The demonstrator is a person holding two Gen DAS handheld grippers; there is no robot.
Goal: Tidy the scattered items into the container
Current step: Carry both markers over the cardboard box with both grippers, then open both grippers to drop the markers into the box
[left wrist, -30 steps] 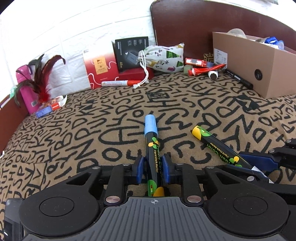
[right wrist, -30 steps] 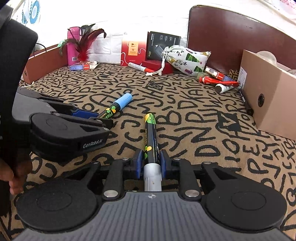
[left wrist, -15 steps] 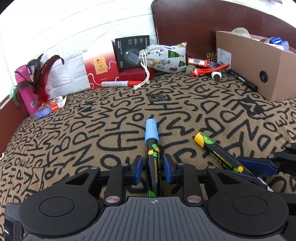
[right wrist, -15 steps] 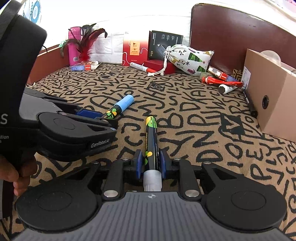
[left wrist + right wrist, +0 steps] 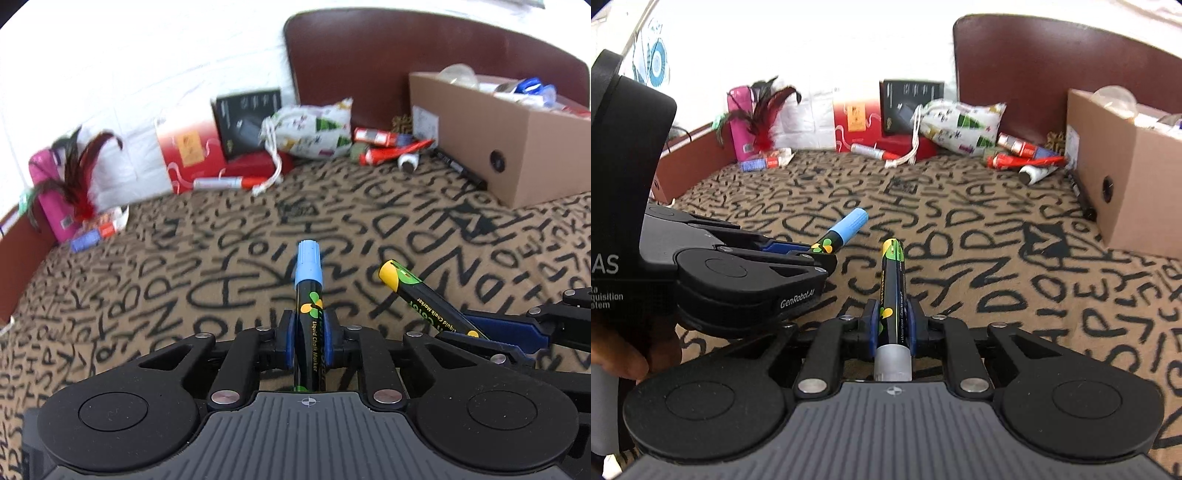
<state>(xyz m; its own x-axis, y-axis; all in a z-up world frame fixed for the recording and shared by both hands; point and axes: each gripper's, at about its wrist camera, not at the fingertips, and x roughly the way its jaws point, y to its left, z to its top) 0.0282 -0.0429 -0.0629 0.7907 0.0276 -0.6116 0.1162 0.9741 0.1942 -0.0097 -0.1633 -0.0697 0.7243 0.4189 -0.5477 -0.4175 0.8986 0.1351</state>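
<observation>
- On a letter-printed cloth (image 5: 155,280) strewn with clutter, I pinch one liquid chalk marker in each gripper; my left gripper (image 5: 309,341) has just closed further, its blue pads (image 5: 289,341) clamping the black barrel of the blue-capped marker (image 5: 308,295), cap pointing away from me.
- My right gripper (image 5: 892,326) has just closed too, squeezing the yellow-capped marker (image 5: 893,284) near its silver tail end, so most of the pen juts forward past the pads.
- The cardboard box (image 5: 517,147), already holding several items, stands at the far right against the brown chair back (image 5: 424,66), well apart from both markers.
- The risk, as I judge it: the yellow-capped marker, held so far back, could pivot or slide out on the way over.
- My two grippers sit close side by side, so a careless swing toward the box could knock one pen against the other.
- A black pen (image 5: 1080,195) and a white tube (image 5: 1034,173) lie just beside the box wall; a low approach could scatter them further.
</observation>
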